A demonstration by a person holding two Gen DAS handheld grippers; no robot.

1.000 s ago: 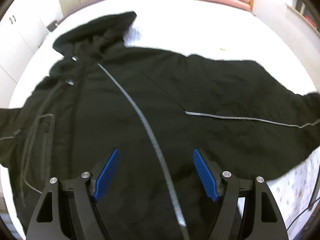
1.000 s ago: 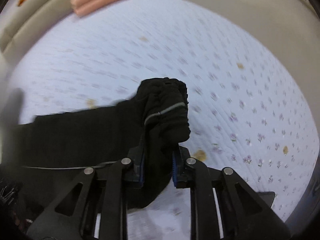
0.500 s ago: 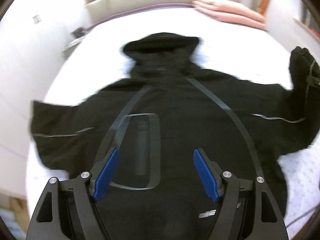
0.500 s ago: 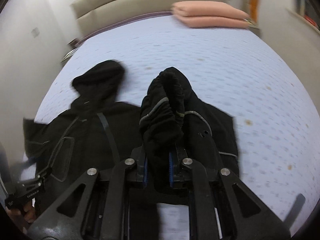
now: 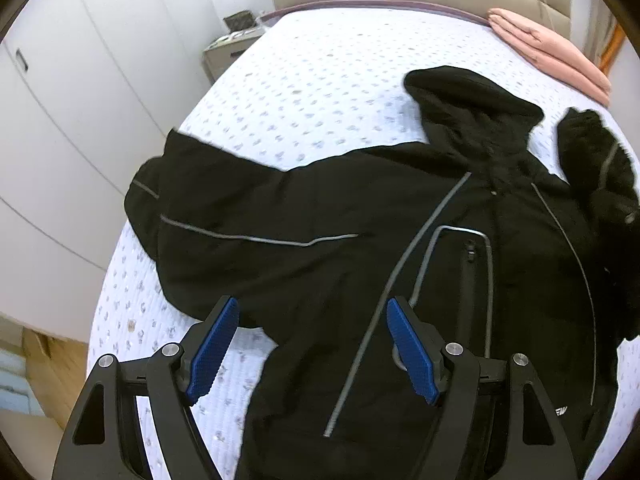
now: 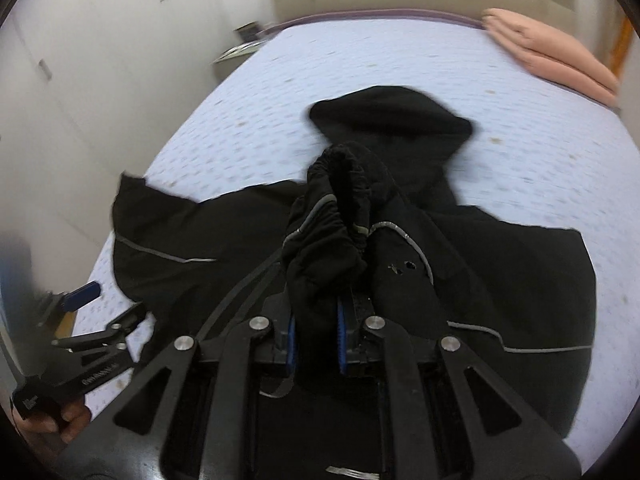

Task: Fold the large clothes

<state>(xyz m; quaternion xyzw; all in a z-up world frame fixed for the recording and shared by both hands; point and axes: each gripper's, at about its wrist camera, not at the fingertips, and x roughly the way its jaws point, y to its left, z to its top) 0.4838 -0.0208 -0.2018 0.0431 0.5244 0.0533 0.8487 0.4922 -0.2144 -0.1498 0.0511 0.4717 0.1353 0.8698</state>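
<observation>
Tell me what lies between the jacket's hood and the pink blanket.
Only bare dotted bedsheet lies between the hood and pink blanket, clearest in the left wrist view.

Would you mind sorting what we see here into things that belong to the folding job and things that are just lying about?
Part of the job:
- black jacket, spread on the bed
- its sleeve cuff, clamped in the right tool
- left tool, open and empty over the jacket

Just lying about:
- folded pink blanket
- bedside table
- white wardrobe
</observation>
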